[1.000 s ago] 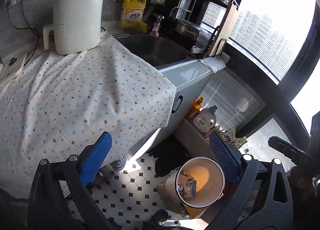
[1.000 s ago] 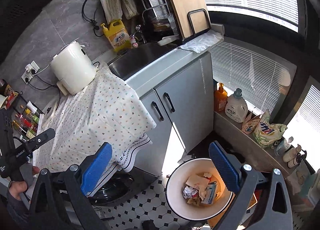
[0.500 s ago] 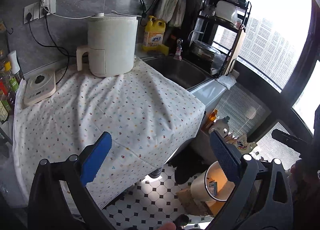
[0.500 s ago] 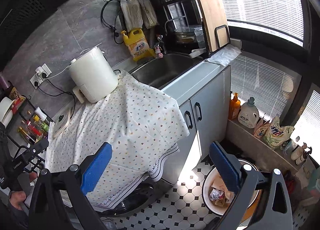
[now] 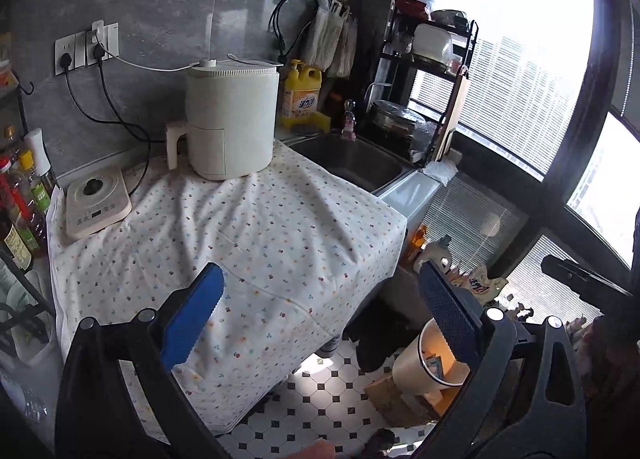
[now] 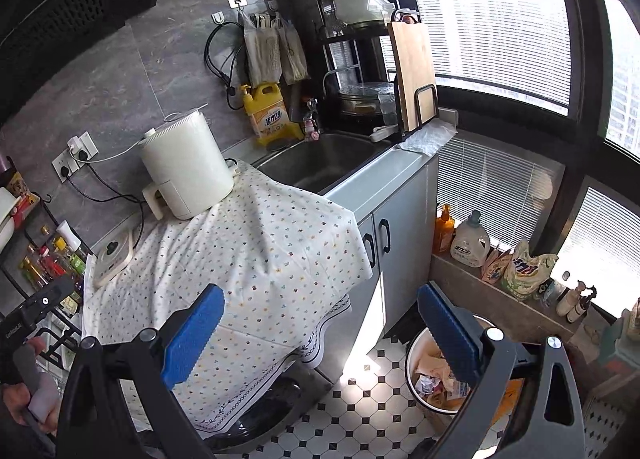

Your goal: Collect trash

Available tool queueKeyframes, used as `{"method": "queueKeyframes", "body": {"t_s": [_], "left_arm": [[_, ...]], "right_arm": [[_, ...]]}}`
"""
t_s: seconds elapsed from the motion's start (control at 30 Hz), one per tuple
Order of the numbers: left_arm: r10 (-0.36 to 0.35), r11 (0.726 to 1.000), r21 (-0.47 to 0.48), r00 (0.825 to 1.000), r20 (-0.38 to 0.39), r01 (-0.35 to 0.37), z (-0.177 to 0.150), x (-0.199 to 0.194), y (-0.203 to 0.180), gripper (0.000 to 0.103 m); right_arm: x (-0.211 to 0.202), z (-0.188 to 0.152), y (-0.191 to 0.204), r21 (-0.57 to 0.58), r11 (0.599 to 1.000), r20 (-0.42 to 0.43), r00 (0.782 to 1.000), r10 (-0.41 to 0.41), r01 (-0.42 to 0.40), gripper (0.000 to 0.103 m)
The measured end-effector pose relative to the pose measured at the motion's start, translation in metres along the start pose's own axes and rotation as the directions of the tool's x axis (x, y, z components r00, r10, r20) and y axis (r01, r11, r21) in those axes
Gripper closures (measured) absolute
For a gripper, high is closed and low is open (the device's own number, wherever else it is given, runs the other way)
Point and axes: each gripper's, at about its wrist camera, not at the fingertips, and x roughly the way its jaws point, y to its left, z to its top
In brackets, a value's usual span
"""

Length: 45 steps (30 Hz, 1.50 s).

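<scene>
A round white trash bin (image 6: pixel 416 369) stands on the tiled floor by the grey cabinet, with crumpled paper and wrappers (image 6: pixel 434 377) inside. It also shows in the left wrist view (image 5: pixel 412 357). My left gripper (image 5: pixel 320 323) is open and empty, high above the cloth-covered counter. My right gripper (image 6: pixel 322 333) is open and empty, above the counter's front corner and the bin. No loose trash shows on the flowered cloth (image 5: pixel 240 235).
A white air fryer (image 5: pixel 230 119) and a small white cooker (image 5: pixel 96 201) sit on the cloth. The sink (image 6: pixel 324 159), yellow detergent jug (image 6: pixel 268 115), dish rack and cutting board (image 6: pixel 412 71) are behind. Bottles and bags (image 6: pixel 516 267) line the window ledge.
Both grippers have risen and tipped up from looking down at the bin. The counter now fills the views and the bin has dropped to the lower right.
</scene>
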Motion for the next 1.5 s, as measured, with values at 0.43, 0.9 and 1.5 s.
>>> {"method": "queueKeyframes", "body": {"t_s": [0.43, 0.9, 1.5], "left_arm": [[-0.05, 0.998, 0.043, 0.998, 0.027, 0.049, -0.017, -0.024, -0.013, 0.006], [-0.104, 0.991, 0.091, 0.994, 0.014, 0.103, -0.028, -0.028, -0.037, 0.006], [-0.1, 0.991, 0.096, 0.995, 0.016, 0.098, -0.034, -0.038, -0.041, 0.006]], "right_arm": [[-0.053, -0.032, 0.01, -0.015, 0.998, 0.069, 0.996, -0.064, 0.065, 0.008], [-0.075, -0.048, 0.0, 0.009, 0.993, 0.085, 0.989, -0.117, 0.117, 0.008], [-0.083, -0.052, 0.0, 0.014, 0.995, 0.084, 0.992, -0.098, 0.097, 0.008]]}}
